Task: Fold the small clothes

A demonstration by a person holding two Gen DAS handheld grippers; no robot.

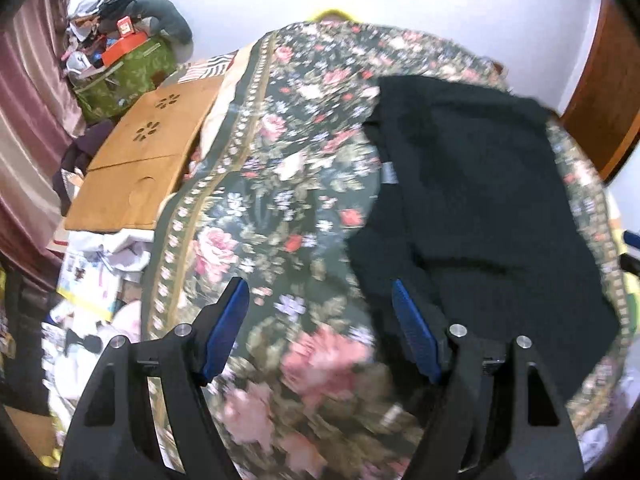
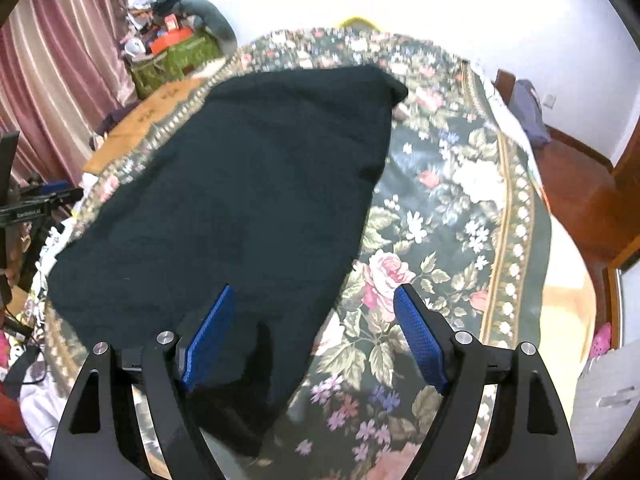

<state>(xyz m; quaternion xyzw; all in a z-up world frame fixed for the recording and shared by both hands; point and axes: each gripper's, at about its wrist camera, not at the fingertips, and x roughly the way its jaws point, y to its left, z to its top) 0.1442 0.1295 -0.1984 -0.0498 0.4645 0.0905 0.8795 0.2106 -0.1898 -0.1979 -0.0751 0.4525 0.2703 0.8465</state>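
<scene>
A dark navy garment (image 1: 480,208) lies flat on a floral bedspread (image 1: 288,184), at the right of the left wrist view. My left gripper (image 1: 320,300) hangs open over bare bedspread just left of the garment's near edge, nothing between its blue pads. In the right wrist view the same garment (image 2: 240,200) fills the left and centre of the bedspread (image 2: 452,208). My right gripper (image 2: 314,306) stands open above the garment's near right edge; its left pad is over the cloth, its right pad over the flowers.
A wooden lap table (image 1: 152,152) lies at the bed's left side, with a green box and piled clutter (image 1: 124,52) behind it by pink curtains (image 2: 64,64). Papers and clothes (image 1: 92,280) litter the floor at left. A wooden floor and door (image 2: 580,184) lie to the right.
</scene>
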